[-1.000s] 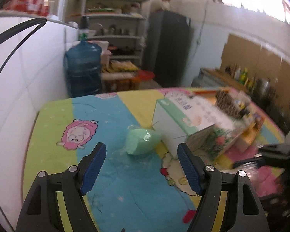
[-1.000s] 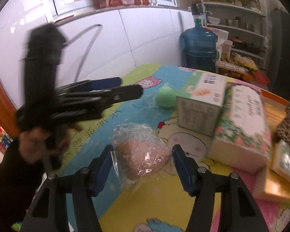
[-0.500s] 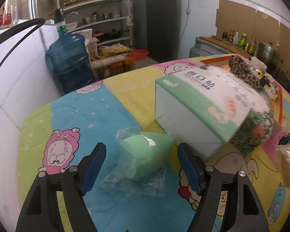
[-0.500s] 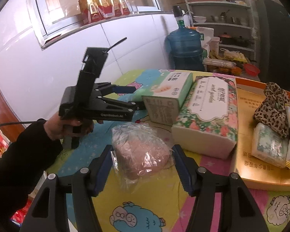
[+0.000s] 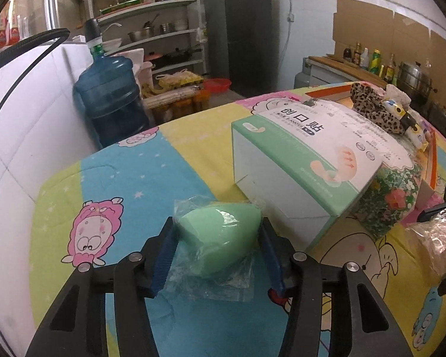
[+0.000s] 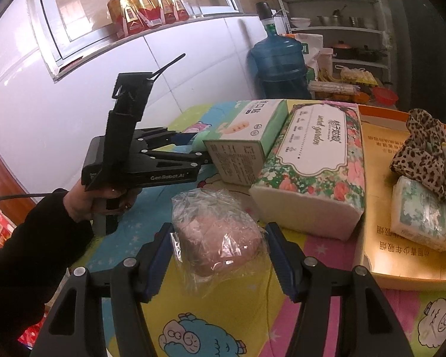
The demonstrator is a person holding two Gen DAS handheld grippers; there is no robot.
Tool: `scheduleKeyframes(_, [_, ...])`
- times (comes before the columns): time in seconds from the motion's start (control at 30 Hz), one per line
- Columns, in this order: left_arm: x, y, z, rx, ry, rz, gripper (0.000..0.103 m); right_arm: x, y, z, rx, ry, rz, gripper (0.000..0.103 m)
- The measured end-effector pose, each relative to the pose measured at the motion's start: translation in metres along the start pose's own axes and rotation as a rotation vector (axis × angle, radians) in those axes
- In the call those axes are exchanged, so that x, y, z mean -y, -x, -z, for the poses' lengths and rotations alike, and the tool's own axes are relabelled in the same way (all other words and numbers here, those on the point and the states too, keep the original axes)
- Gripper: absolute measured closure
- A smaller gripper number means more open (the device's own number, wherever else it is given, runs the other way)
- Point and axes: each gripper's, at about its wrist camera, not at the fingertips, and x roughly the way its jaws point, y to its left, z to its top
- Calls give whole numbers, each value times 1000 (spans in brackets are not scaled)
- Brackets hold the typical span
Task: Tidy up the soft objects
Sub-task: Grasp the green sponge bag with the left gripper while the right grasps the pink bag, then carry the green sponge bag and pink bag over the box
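Observation:
A green sponge (image 5: 220, 235) in clear wrap lies on the cartoon tablecloth between the blue pads of my left gripper (image 5: 217, 255), whose jaws press its sides. My right gripper (image 6: 220, 255) is shut on a pink sponge (image 6: 220, 235) in a clear bag and holds it above the cloth. The left gripper also shows in the right wrist view (image 6: 190, 142), next to the green-and-white box. The pink sponge's bag shows at the right edge of the left wrist view (image 5: 440, 238).
A green-and-white box (image 5: 306, 160) and a floral tissue pack (image 6: 315, 163) lie side by side mid-table. An orange tray (image 6: 380, 208) on the right holds a leopard-print cloth (image 6: 422, 145) and tissue packets. A blue water jug (image 5: 110, 101) stands beyond the table.
My left gripper moved forward onto the green sponge and closed on it. My right gripper kept hold of the pink sponge and shifted slightly right towards the tray.

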Motion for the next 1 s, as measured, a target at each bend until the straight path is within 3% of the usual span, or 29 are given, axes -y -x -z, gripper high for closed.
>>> scheduleKeyframes(0.47, [-3,55,19,92,144,-84,48,-4,10,1,19,10,-5,41])
scheduleKeyframes(0.67, [14,96,26,167,200,-117,48,-7,19,3,35,15,-2,41])
scheduleKeyframes(1.0, [47,137,26,205,264,-147,48,-10,42,10,69,21,18,41])
